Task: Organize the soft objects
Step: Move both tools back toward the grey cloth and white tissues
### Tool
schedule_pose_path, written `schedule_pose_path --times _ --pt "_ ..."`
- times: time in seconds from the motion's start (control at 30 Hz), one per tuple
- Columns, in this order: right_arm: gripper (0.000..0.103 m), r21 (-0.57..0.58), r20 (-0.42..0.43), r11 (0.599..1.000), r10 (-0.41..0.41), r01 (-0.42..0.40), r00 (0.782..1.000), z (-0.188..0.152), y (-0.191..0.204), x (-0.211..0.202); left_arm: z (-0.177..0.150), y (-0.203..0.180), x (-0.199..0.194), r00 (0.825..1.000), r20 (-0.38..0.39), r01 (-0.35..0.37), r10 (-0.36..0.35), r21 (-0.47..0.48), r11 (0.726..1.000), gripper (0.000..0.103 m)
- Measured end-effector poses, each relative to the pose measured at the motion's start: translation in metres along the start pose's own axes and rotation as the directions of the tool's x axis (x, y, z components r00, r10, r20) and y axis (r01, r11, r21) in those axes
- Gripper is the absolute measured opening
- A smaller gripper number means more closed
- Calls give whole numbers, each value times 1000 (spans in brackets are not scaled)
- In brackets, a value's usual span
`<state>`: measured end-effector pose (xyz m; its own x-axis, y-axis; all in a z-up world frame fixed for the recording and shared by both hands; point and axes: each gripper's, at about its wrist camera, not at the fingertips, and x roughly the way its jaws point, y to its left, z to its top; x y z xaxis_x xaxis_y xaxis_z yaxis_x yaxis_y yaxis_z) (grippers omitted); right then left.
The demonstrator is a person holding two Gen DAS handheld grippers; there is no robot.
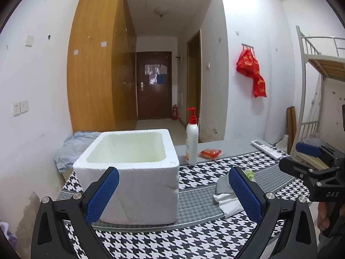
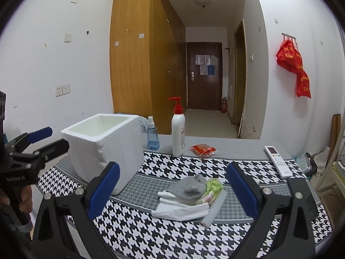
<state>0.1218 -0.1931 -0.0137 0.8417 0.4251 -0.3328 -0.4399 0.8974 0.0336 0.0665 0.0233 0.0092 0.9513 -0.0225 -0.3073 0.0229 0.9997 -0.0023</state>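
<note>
A white foam box (image 1: pixel 133 172) (image 2: pixel 103 144) stands open and looks empty on the houndstooth table. Right of it lies a pile of soft things: a grey sock (image 2: pixel 189 186) (image 1: pixel 223 186), white tissue (image 2: pixel 181 211) (image 1: pixel 228 204), a green packet (image 2: pixel 212 190) and a white foam strip (image 2: pixel 215 209). My left gripper (image 1: pixel 173 191) is open and empty, right in front of the box. My right gripper (image 2: pixel 172 191) is open and empty, just short of the pile. Each gripper also shows at the edge of the other's view: the right one (image 1: pixel 301 161), the left one (image 2: pixel 49 140).
A white pump bottle with red top (image 2: pixel 178 131) (image 1: pixel 192 142), a blue spray bottle (image 2: pixel 152 137), a red packet (image 2: pixel 202 149) (image 1: pixel 210 153) and a white remote (image 2: pixel 278 160) (image 1: pixel 267 149) sit along the table's far side. A blue cloth (image 1: pixel 69 149) lies behind the box. A bunk bed (image 1: pixel 319 64) stands at right.
</note>
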Motion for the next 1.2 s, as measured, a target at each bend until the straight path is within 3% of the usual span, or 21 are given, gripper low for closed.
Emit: schedule_pose_path --times 0.67,1.2 --pt "101 15 -38 1000 -9 10 999 -17 -5 11 -24 -16 22 996 -66 60 -59 9 998 102" --pt "101 70 -91 995 -62 69 994 -34 -40 14 -34 -53 58 976 -151 169 -159 55 984 102"
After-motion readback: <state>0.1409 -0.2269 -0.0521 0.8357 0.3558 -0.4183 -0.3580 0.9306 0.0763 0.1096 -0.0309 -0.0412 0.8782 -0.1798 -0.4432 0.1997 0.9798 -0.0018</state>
